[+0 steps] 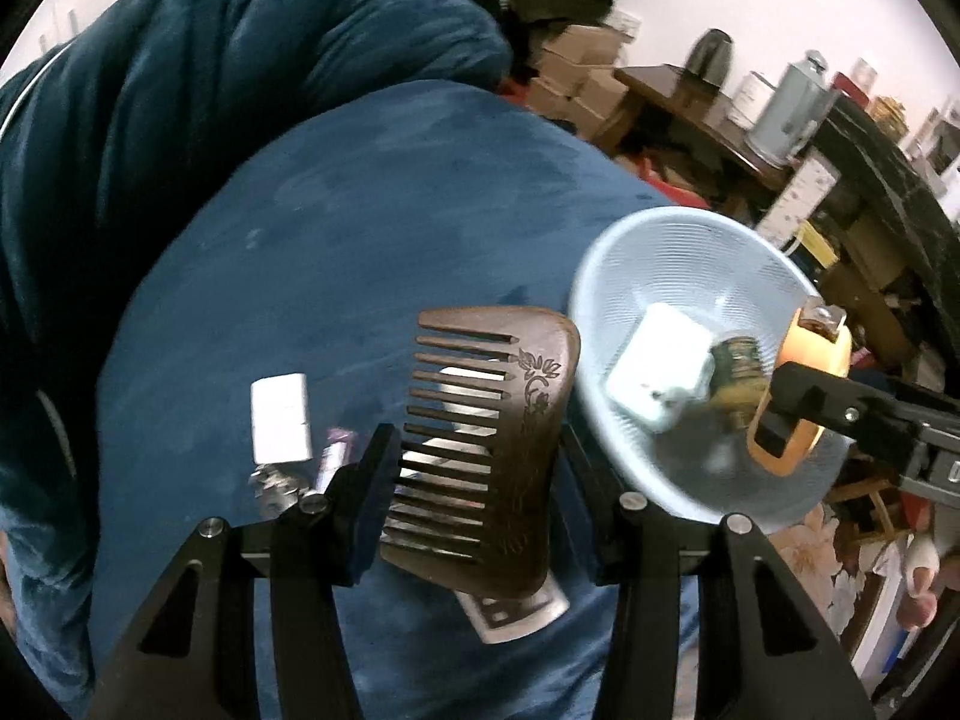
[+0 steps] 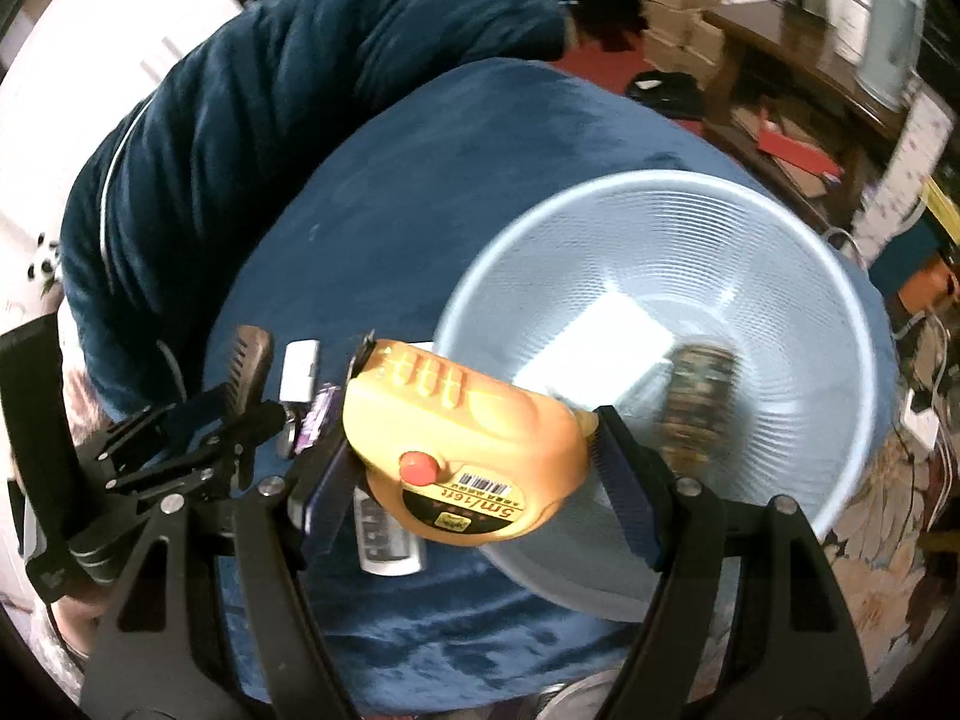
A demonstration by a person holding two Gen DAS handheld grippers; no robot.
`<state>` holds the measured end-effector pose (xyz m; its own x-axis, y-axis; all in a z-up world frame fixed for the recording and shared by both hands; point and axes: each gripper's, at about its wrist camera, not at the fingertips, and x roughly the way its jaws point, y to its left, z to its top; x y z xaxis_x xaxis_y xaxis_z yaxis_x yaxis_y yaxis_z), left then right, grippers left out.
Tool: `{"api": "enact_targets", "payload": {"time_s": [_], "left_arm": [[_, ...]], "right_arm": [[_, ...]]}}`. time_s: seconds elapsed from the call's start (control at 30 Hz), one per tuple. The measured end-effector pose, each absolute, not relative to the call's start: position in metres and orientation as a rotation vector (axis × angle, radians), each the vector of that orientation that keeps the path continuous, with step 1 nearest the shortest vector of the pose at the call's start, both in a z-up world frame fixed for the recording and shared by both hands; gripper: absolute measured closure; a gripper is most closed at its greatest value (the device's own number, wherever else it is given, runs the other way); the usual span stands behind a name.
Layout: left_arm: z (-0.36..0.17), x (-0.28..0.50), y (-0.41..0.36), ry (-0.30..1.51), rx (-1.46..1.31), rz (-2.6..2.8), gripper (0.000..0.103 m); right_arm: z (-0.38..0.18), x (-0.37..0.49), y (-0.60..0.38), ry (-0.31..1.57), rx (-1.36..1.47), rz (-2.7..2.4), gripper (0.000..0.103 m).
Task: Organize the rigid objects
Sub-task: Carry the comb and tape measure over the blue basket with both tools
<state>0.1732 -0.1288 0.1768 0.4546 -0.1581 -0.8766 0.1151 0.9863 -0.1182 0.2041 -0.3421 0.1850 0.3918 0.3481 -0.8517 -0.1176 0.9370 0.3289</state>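
My left gripper [image 1: 474, 456] is shut on a dark wooden comb [image 1: 498, 438], held above the blue cushion [image 1: 312, 252]. My right gripper [image 2: 474, 438] is shut on an orange tape measure [image 2: 468, 438] at the near rim of the pale blue bowl [image 2: 780, 276]. The bowl [image 1: 648, 246] holds a white box [image 1: 657, 375] and a small dark jar [image 1: 738, 369]. On the cushion lie a white lighter [image 1: 281, 417], a purple item [image 1: 336, 450], a metal piece [image 1: 273, 486] and a silver remote [image 1: 516, 612]. The right gripper with the tape measure [image 1: 810, 396] shows over the bowl.
A dark blue pillow [image 1: 198, 72] lies behind the cushion. To the right stand a wooden table [image 1: 690, 102] with a kettle and canisters, stacked cardboard boxes [image 1: 576, 72] and a dark shelf [image 1: 888, 180]. The bowl sits at the cushion's right edge.
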Motion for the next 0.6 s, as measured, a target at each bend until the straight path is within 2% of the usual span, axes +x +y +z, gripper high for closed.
{"api": "enact_targets", "payload": {"time_s": [0.6], "left_arm": [[0.169, 0.199, -0.237, 1.117, 0.023, -0.318, 0.051]], "right_arm": [[0.163, 0.216, -0.42, 1.156, 0.256, 0.134, 0.028]]}}
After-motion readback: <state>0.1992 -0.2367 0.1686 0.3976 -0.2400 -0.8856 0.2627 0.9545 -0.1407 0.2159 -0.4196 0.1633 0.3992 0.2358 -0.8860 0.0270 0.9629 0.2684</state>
